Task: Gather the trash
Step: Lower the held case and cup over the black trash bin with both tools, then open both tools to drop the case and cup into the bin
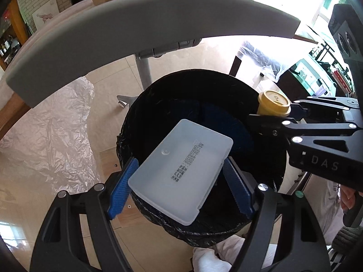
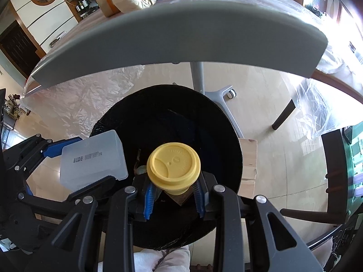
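Observation:
A round bin lined with a black bag [image 1: 267, 149] [image 2: 204, 117] stands on the floor below both grippers. My left gripper [image 1: 181, 187] is shut on a translucent white plastic box [image 1: 181, 170] with printed dates on it, held tilted over the bin's mouth. In the right wrist view this plastic box [image 2: 90, 158] hangs at the bin's left rim. My right gripper [image 2: 173, 198] is shut on a yellow lidded paper cup [image 2: 173, 164], squeezed between the blue pads over the opening. From the left wrist view the cup [image 1: 274, 103] sits at the bin's right edge.
A grey tabletop edge [image 1: 147, 29] [image 2: 181, 38] arches above the bin, on a wheeled grey leg [image 2: 217, 95]. Crumpled clear plastic sheeting [image 1: 50, 136] covers the floor to the left. A wooden block [image 2: 248, 165] stands right of the bin, with dark furniture legs [image 2: 283, 113] beyond.

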Motion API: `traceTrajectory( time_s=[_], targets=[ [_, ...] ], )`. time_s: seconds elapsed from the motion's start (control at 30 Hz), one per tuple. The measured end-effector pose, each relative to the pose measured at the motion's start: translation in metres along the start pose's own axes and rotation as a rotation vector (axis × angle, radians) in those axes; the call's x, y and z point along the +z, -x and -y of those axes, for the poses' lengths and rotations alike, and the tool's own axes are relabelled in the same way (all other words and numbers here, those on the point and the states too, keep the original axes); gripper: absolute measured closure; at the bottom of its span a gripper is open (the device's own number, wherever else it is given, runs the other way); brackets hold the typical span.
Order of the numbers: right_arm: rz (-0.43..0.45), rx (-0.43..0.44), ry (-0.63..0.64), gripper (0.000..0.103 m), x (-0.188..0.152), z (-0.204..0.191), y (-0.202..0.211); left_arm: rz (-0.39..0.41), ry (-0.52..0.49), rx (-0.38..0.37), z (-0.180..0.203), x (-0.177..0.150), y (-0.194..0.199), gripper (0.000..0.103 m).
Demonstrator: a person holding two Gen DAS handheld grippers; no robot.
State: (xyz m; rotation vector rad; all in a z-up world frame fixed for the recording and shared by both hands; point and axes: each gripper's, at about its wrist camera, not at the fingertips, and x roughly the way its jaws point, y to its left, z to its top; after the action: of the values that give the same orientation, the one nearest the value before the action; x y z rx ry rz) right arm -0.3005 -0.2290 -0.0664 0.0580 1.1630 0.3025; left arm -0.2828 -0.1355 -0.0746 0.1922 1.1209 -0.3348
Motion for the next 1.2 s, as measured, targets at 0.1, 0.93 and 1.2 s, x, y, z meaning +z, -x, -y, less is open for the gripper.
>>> traceTrajectory(
  time_s=[0.1, 0.93, 1.2],
  targets=[
    [-0.018, -0.001, 0.000, 0.074, 0.000, 0.001, -0.005, -0.011, -0.005, 0.002, 0.000, 0.001, -0.005, 0.025],
    [-0.081, 0.003, 0.000, 0.074, 0.003, 0.001, -0.028, -0.057, -0.021, -0.008, 0.001, 0.006, -0.025, 0.025],
    [-0.073, 0.016, -0.036, 0.056, 0.004, 0.010, -0.026, -0.057, -0.037, -0.002, 0.003, 0.006, -0.025, 0.019]
  ],
)
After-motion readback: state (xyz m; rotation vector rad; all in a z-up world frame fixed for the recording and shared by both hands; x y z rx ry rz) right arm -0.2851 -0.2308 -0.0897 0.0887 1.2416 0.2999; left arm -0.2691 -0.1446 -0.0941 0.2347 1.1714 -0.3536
